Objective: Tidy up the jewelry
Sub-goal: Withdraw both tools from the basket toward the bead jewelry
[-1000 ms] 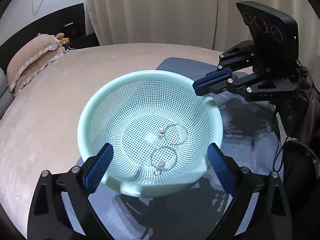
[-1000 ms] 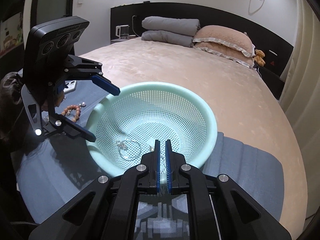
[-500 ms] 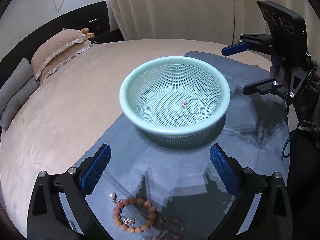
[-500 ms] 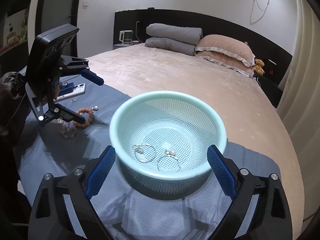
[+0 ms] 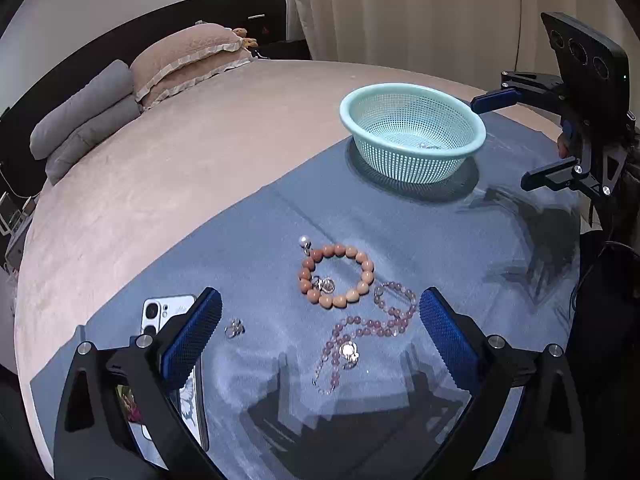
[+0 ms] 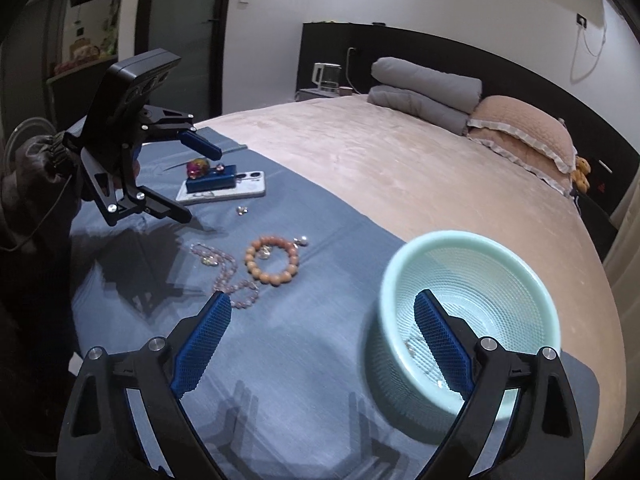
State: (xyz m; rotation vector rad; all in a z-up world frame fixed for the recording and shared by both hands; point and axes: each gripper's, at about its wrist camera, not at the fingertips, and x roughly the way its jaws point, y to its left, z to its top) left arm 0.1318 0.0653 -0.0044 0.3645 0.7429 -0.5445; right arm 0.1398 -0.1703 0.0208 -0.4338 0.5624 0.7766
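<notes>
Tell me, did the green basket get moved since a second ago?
Cannot tell: both cameras pulled back. The green basket sits on the blue cloth as before.

A home bedroom, apparently: wide bed (image 6: 360, 168), frilled pillow (image 6: 524, 128), dark headboard (image 6: 440, 46), long curtains (image 5: 420, 12).
</notes>
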